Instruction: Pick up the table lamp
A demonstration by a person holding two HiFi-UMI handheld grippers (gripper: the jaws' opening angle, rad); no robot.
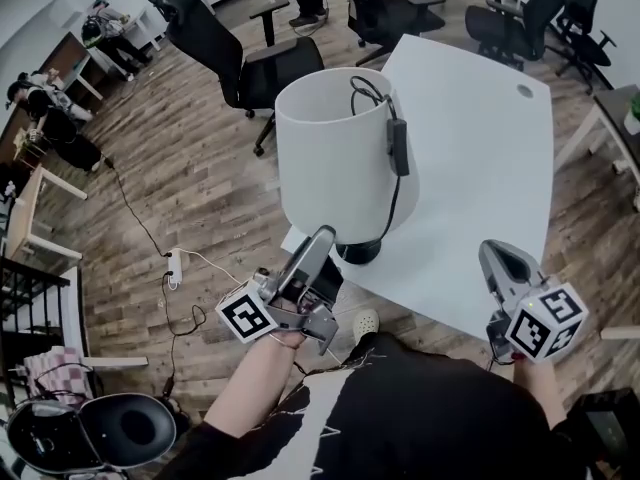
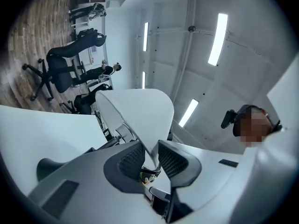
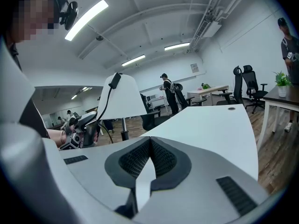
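Observation:
The table lamp has a white drum shade [image 1: 335, 153], a black base [image 1: 358, 251] and a black cord with a switch [image 1: 398, 146] hanging down its side. It stands near the front left corner of the white table [image 1: 480, 168]. My left gripper [image 1: 322, 236] reaches up to the shade's lower rim. In the left gripper view the shade's edge [image 2: 140, 111] runs down between the pads, and the left gripper [image 2: 150, 148] is shut on it. My right gripper [image 1: 497, 258] is over the table's front edge, shut and holding nothing [image 3: 149, 143]. It looks across at the lamp [image 3: 122, 99].
A black office chair [image 1: 225, 48] stands behind the lamp on the wood floor, and more chairs [image 1: 520, 18] stand at the back right. A white power strip [image 1: 174, 265] with cables lies on the floor at the left. People sit at desks far left.

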